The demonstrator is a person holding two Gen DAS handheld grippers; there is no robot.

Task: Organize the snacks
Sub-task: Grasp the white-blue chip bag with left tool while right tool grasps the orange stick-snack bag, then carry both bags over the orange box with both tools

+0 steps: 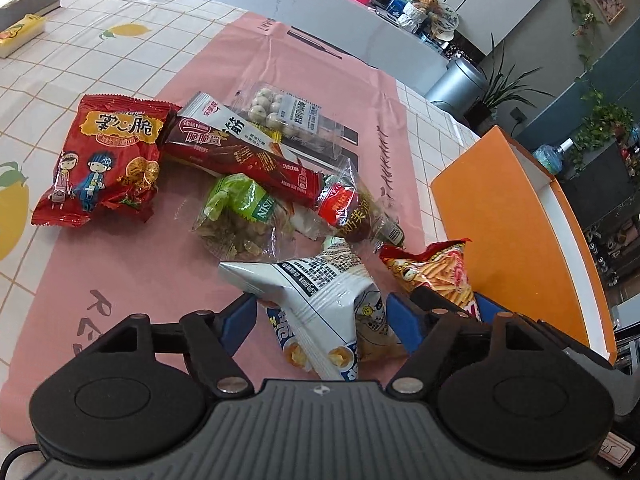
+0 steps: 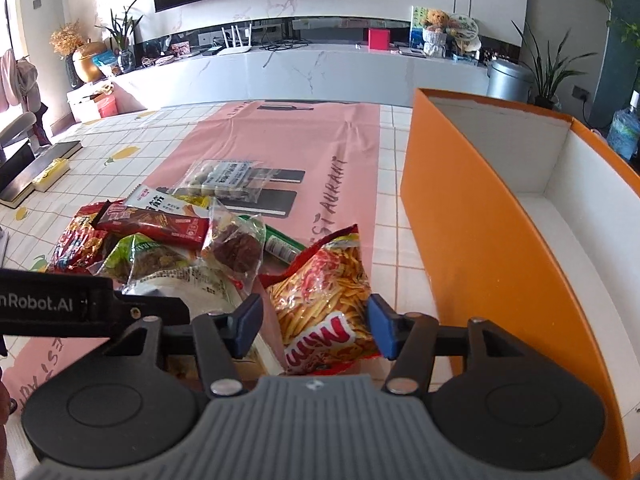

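Both open, left gripper (image 1: 322, 316) straddles the white bag (image 1: 320, 304), right gripper (image 2: 312, 326) the red chips (image 2: 324, 300); slick crinkly foil could slip from the pads.

A black book (image 1: 28, 8) lies beside a yellow pack (image 1: 20, 34); silver bin (image 2: 508, 80) stands beyond.

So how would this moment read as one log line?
left gripper: open around white snack bag | right gripper: open around red fries bag | orange box: empty
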